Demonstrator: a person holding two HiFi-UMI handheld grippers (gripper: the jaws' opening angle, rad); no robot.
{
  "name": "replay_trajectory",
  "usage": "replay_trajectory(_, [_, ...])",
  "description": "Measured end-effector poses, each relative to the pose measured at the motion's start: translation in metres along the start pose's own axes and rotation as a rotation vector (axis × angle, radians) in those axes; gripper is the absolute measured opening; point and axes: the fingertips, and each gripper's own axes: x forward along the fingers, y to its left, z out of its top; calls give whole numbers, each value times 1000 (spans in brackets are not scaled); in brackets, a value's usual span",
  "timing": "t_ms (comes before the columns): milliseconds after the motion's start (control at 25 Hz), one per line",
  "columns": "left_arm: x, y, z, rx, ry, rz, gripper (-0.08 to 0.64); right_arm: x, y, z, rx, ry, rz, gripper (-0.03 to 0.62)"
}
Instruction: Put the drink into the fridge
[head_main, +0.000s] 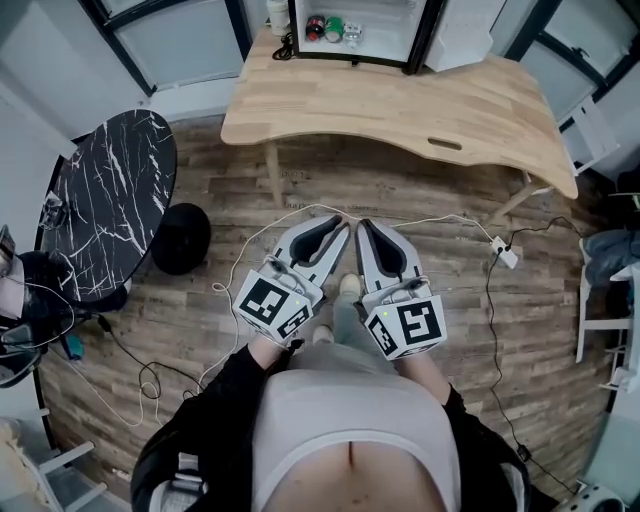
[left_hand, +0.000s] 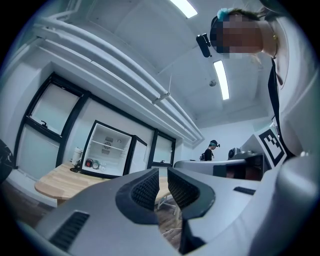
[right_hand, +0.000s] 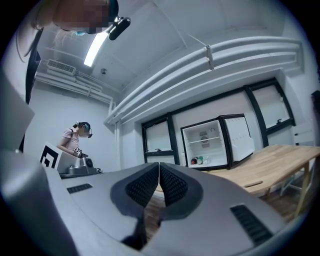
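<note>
A small fridge (head_main: 360, 25) stands open on the wooden desk (head_main: 400, 100) at the top of the head view. A red can (head_main: 316, 28) and a green can (head_main: 335, 28) stand on its lower shelf. The same cans (right_hand: 199, 160) show in the right gripper view inside the fridge (right_hand: 207, 142). From the left gripper the fridge (left_hand: 105, 150) is also in sight. I hold both grippers side by side near my waist, over the floor, far from the desk. My left gripper (head_main: 337, 226) is empty, jaws a narrow slit apart. My right gripper (head_main: 365, 228) is shut and empty.
A black marble round table (head_main: 110, 200) and a black stool (head_main: 180, 238) stand at the left. Cables and a power strip (head_main: 505, 255) lie on the wood floor. A white jug (head_main: 277, 15) sits by the fridge. Another person (right_hand: 75, 140) stands at a distance.
</note>
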Motion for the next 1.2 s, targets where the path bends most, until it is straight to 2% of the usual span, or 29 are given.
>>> replay_trajectory(280, [-25,-15,2,0,-11,9,57,-22,18,-1,10,-5,-2,28])
replay_trajectory(480, [-24,-26,7,19,-15,-10,57,-27,20,7,2,-19,-1,28])
replay_trajectory(720, [-20,-31,0,-2,-5,-4,57,-37,11,-3,5,15,-14,28])
replay_trajectory(1200, [-21,-41,-1,2,-6,-10,57,-45,9,-1,-6,8,-23,28])
